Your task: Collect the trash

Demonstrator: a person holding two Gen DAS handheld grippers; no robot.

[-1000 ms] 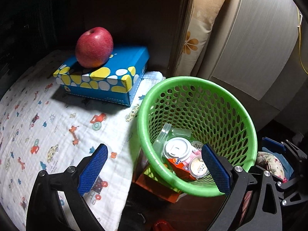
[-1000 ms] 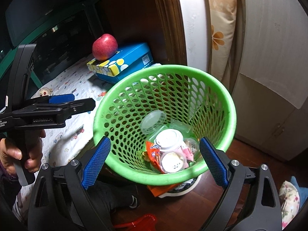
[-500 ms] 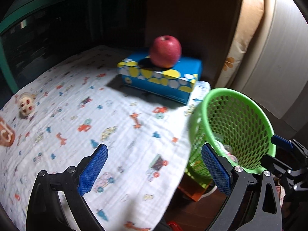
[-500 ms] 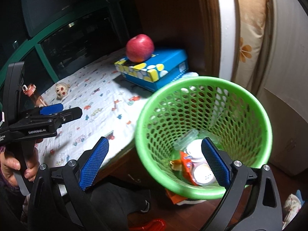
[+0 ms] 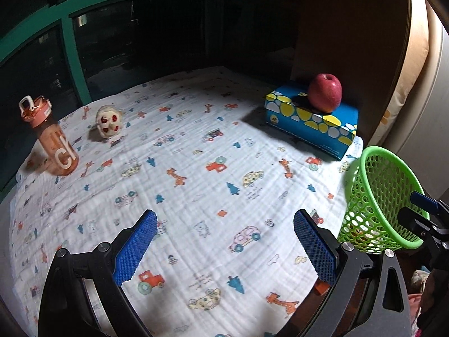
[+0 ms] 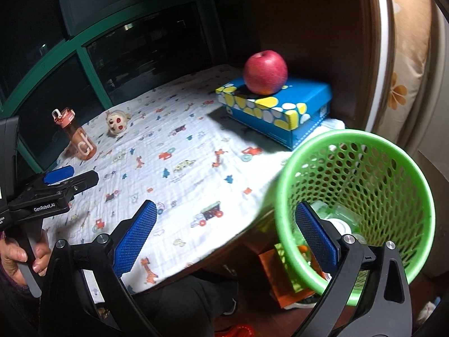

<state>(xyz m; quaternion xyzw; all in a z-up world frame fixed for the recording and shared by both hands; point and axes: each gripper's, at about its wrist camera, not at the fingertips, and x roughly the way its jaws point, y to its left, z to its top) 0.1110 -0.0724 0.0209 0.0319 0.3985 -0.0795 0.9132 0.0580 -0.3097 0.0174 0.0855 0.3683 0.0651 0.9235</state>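
With both jaws spread wide and empty, left gripper [image 5: 224,248] over the printed desk [image 5: 196,168], right gripper [image 6: 224,241] straddling desk edge and green basket [image 6: 393,151]. Trash [image 6: 339,224] down in basket bottom, off desk's right edge. Apple [image 6: 265,72] sitting on blue tissue box [image 6: 280,109]; bottle [image 5: 50,137], toy [image 5: 109,122] far left.

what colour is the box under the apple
Blue with yellow and white spots, clearest in the right wrist view.
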